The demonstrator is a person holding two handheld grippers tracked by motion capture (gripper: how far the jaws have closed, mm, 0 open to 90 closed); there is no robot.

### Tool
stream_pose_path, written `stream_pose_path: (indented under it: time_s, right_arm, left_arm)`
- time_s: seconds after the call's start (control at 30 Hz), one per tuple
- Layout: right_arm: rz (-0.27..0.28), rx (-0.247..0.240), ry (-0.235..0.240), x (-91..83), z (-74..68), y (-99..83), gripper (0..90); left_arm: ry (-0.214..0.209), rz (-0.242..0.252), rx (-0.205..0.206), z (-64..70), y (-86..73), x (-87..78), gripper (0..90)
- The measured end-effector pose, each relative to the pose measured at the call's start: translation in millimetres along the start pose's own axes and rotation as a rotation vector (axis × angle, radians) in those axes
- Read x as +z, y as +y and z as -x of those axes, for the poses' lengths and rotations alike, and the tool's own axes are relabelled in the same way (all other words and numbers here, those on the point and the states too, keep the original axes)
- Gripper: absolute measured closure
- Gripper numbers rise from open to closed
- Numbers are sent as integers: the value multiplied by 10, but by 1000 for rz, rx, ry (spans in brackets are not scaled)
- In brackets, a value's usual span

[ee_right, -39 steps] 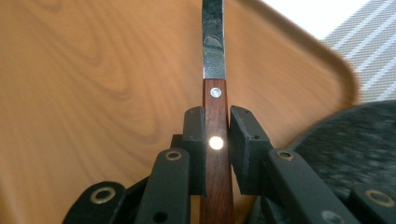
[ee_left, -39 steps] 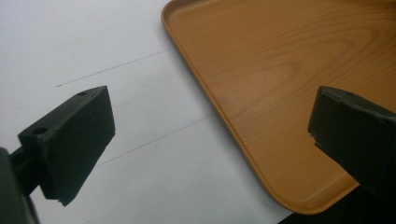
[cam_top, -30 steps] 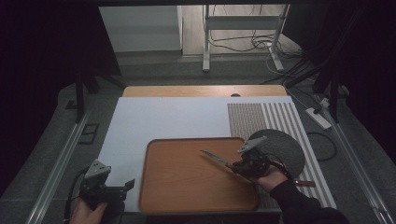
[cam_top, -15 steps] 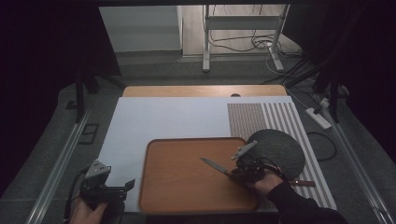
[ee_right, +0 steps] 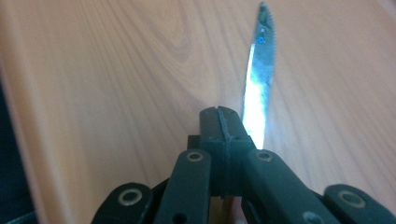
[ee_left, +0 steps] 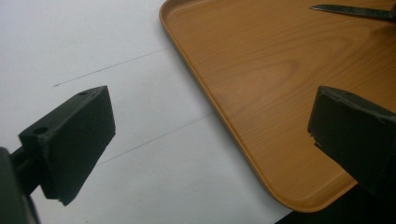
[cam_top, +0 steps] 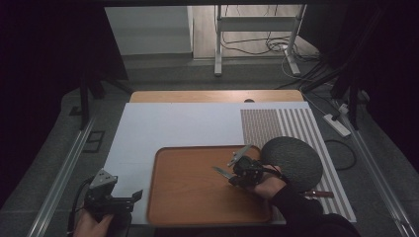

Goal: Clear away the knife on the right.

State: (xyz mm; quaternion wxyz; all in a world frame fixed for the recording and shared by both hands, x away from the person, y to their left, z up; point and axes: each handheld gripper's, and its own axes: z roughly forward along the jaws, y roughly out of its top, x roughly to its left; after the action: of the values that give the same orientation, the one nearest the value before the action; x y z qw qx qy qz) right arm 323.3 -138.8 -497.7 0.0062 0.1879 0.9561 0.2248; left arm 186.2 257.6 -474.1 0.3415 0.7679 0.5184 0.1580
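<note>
A wooden tray (cam_top: 188, 197) lies at the front middle of the white table cover (cam_top: 173, 128). My right gripper (cam_top: 233, 176) hovers over the tray's right part, shut on a serrated knife (cam_top: 222, 172) whose blade points left. In the right gripper view the jaws (ee_right: 219, 116) are pressed together and the shiny knife blade (ee_right: 259, 84) runs out beyond them over the tray (ee_right: 116, 70). My left gripper (cam_top: 136, 196) stands open at the front left, just off the tray's corner (ee_left: 261, 70), nothing between its jaws (ee_left: 212, 126). The knife tip (ee_left: 355, 10) shows far off.
A dark round mat (cam_top: 291, 160) lies to the right of the tray, on a striped placemat (cam_top: 276, 123). A brown-handled utensil (cam_top: 318, 194) lies near the front right edge. Cables and a stand sit on the floor beyond the table.
My right gripper has carried the knife a little to the left over the tray. The left gripper has stayed where it was.
</note>
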Motion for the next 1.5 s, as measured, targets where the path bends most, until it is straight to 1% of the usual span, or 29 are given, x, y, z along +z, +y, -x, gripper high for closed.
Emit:
stream_pose_path:
  time_s: [0.03, 0.13, 0.17, 0.2, 0.23, 0.27, 0.3, 0.33, 0.37, 0.4, 0.43, 0.47, 0.5, 0.53, 0.57, 0.63, 0.7, 0.73, 0.9, 1.1, 1.13, 1.2, 1.3, 1.37, 1.4, 1.43, 1.47, 1.5]
  right_arm:
    - [0, 0, 0, 0, 0, 0, 896]
    - [-32, 4, -11, 79, 36, -8, 896]
    - [-24, 18, 2, 74, 52, -21, 896]
    - [-26, 23, -1, 66, 67, -33, 896]
    - [-30, 22, -19, 52, 77, -45, 896]
    - [-32, 33, -41, 28, 107, -78, 896]
    - [-30, 43, -48, 15, 125, -98, 895]
    - [-27, 56, -50, 3, 146, -119, 896]
    - [-27, 56, -50, 3, 146, -119, 896]
    - [-28, 72, -62, -24, 184, -159, 896]
    - [-28, 72, -62, -24, 184, -159, 896]
    - [-25, 92, -73, -49, 219, -201, 896]
    - [-25, 92, -73, -49, 219, -201, 896]
    - [-23, 114, -81, -70, 247, -236, 896]
    - [-23, 114, -81, -70, 247, -236, 896]
    - [-24, 137, -93, -98, 276, -282, 896]
    - [-26, 141, -94, -109, 286, -299, 896]
    - [-24, 157, -95, -128, 303, -334, 896]
    - [-26, 197, -96, -190, 361, -445, 896]
    - [-36, 237, -104, -256, 439, -550, 896]
    - [-35, 243, -98, -265, 449, -562, 896]
    - [-34, 246, -93, -266, 455, -565, 896]
    - [-38, 236, -102, -259, 439, -553, 895]
    - [-31, 235, -93, -254, 432, -548, 892]
    - [-13, 234, -88, -264, 424, -531, 865]
    - [-13, 234, -88, -264, 424, -531, 865]
    - [17, 227, -90, -286, 409, -507, 823]
    - [17, 227, -90, -286, 409, -507, 823]
  left_arm:
    - [0, 0, 0, 0, 0, 0, 16]
    - [-1, 1, 0, 1, 0, -1, 16]
    - [-1, 1, 1, 2, 0, -2, 16]
    - [0, 1, 1, 3, 0, -2, 16]
    - [0, 1, 2, 4, 0, -2, 16]
    - [0, 2, 3, 5, 0, -3, 16]
    - [-1, 2, 3, 5, 0, -4, 17]
    - [-1, 3, 3, 4, -1, -4, 16]
    - [-2, 3, 3, 4, -1, -5, 16]
    - [-2, 4, 3, 4, 0, -5, 16]
    - [-2, 4, 3, 4, 0, -5, 16]
    - [-2, 4, 3, 5, 0, -5, 16]
    - [-2, 4, 3, 5, 0, -5, 16]
    - [-2, 4, 3, 5, 0, -5, 16]
    - [-2, 4, 4, 6, 1, -5, 16]
    - [-2, 4, 6, 9, 1, -5, 17]
    - [-2, 4, 6, 8, 1, -5, 16]
    - [-3, 5, 5, 7, 1, -6, 17]
    - [-4, 6, 6, 7, 1, -7, 16]
    - [-5, 6, 7, 8, 3, -6, 16]
    - [-6, 7, 7, 7, 3, -6, 16]
    - [-6, 7, 6, 7, 3, -6, 17]
    - [-6, 7, 6, 7, 2, -6, 17]
    - [-6, 7, 6, 7, 3, -6, 16]
    - [-6, 6, 7, 7, 3, -5, 17]
    - [-6, 6, 7, 7, 3, -5, 17]
    - [-6, 6, 6, 7, 3, -5, 17]
    - [-6, 6, 6, 7, 3, -5, 17]
